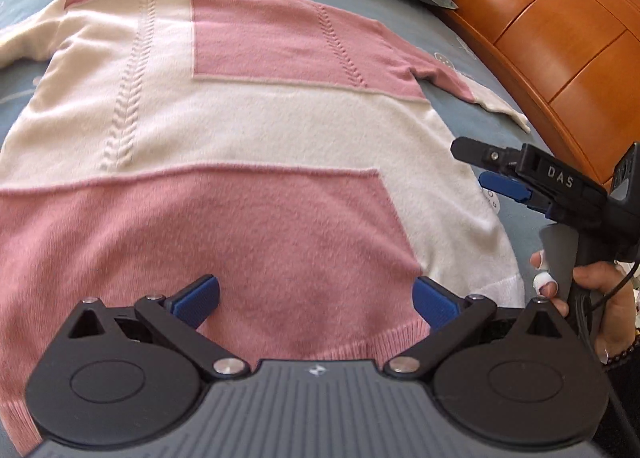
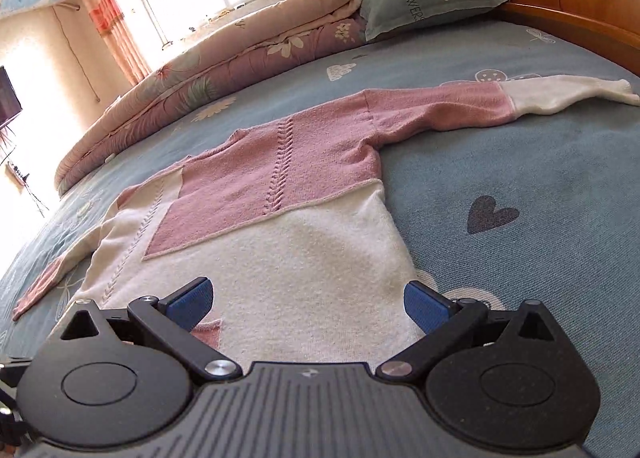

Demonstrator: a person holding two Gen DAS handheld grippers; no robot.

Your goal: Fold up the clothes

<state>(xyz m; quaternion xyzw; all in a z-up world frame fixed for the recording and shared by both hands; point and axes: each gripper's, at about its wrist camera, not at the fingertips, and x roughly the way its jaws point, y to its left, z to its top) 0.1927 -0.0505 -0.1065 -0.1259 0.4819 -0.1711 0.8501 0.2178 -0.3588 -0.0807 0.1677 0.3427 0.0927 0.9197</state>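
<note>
Pink-and-cream knit sweater point(image 1: 248, 130) lies spread flat on the bed point(image 2: 500, 162), both sleeves stretched out to the sides; no fold visible, so all folding is left to do. Left hand-held gripper point(image 1: 316, 300) hovers over the hem, jaws apart, empty. Right hand-held gripper point(image 2: 308, 304) near the right hem corner, jaws apart, empty.

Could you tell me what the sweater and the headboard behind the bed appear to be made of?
Sweater: a soft knit, probably wool or acrylic yarn; fuzzy matte nap, braided cable columns and a ribbed hem show. Headboard: apparently wood or wood veneer under glossy varnish; orange-brown panels with faint grain and bright reflections.
</note>
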